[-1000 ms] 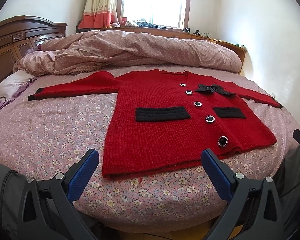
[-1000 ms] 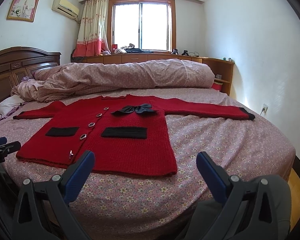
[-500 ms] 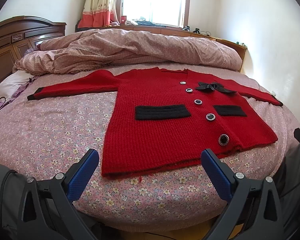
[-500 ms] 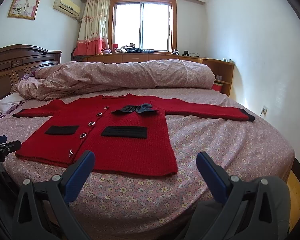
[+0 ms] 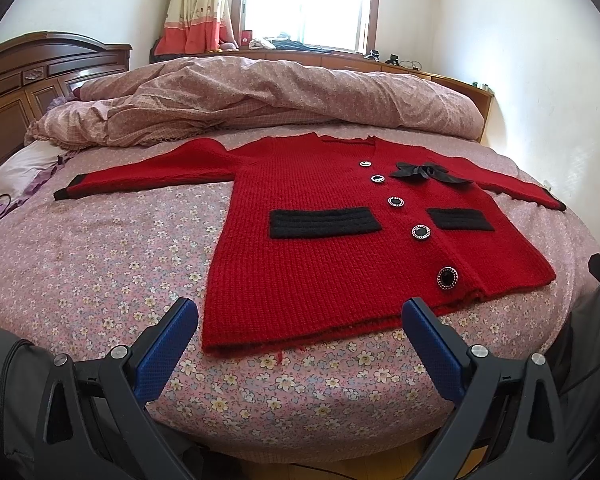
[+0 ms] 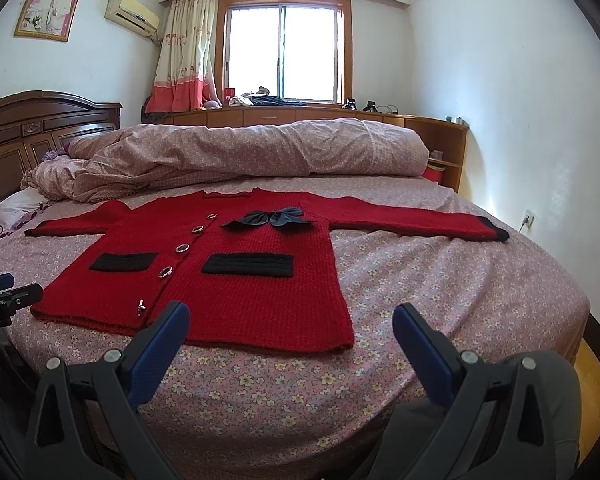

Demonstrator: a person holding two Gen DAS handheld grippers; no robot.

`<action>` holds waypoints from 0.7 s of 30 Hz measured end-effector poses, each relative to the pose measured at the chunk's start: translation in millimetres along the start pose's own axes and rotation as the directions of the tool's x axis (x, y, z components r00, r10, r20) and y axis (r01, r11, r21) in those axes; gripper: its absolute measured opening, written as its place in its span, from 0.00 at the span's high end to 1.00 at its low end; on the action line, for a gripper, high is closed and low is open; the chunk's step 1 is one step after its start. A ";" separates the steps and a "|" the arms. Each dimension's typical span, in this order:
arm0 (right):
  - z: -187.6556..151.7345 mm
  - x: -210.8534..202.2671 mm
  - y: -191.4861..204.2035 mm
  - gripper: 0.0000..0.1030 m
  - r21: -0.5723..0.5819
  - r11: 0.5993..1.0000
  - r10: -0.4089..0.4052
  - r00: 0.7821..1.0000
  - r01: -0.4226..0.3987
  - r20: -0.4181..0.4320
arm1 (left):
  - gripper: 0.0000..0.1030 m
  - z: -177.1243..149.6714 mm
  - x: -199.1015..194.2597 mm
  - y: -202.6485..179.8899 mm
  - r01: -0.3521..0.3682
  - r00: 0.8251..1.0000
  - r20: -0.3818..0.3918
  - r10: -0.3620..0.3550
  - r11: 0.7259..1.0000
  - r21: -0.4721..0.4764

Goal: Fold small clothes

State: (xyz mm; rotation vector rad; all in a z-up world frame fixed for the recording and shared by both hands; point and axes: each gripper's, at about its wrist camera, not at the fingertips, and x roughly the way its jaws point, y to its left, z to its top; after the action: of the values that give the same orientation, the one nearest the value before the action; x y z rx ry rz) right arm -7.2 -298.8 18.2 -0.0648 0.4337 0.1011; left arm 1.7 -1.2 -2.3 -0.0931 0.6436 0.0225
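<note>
The red knit cardigan lies flat and face up on the floral bedsheet, both sleeves stretched out sideways. Left gripper and right gripper both hover at the near hem, jaws wide apart, holding nothing. I'd start with a sleeve: pinch the black cuff and swing it across the chest, keeping clear of the bow so it doesn't bunch

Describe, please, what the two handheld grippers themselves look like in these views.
Both the left gripper and right gripper have black skeletal frames with triangular cut-outs and silver bolt heads, and textured blue fingers. A black cable lies on grey fabric beside the left one.
</note>
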 end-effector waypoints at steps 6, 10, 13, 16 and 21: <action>0.0 0.0 -0.3 0.00 0.001 1.000 0.000 1.000 0.000 0.000 | 0.04 -0.4 -0.3 -0.8 0.003 1.000 0.000 -0.003 1.000 -0.002; -0.2 0.2 -0.2 0.00 0.001 1.000 0.000 1.000 0.000 -0.001 | 0.04 -0.4 -1.0 -0.7 0.004 1.000 0.000 -0.004 1.000 -0.003; 0.1 0.2 -0.3 0.00 0.000 1.000 0.001 1.000 -0.001 0.000 | 0.04 -0.4 -0.8 -0.7 0.004 1.000 0.000 -0.004 1.000 -0.002; 0.1 0.2 -0.3 0.00 0.001 1.000 0.000 1.000 0.000 -0.001 | 0.04 0.1 -1.1 -0.3 0.003 1.000 -0.002 -0.003 1.000 -0.004; 0.2 0.4 -0.3 0.00 0.000 1.000 0.000 1.000 0.000 -0.002 | 0.04 0.2 -1.1 -0.1 0.000 1.000 -0.005 0.000 1.000 -0.004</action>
State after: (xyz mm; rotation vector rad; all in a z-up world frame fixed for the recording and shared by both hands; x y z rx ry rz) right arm -6.7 -299.1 18.2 -0.0643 0.4358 0.1014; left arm 1.0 -1.3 -1.4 -0.0972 0.6486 0.0234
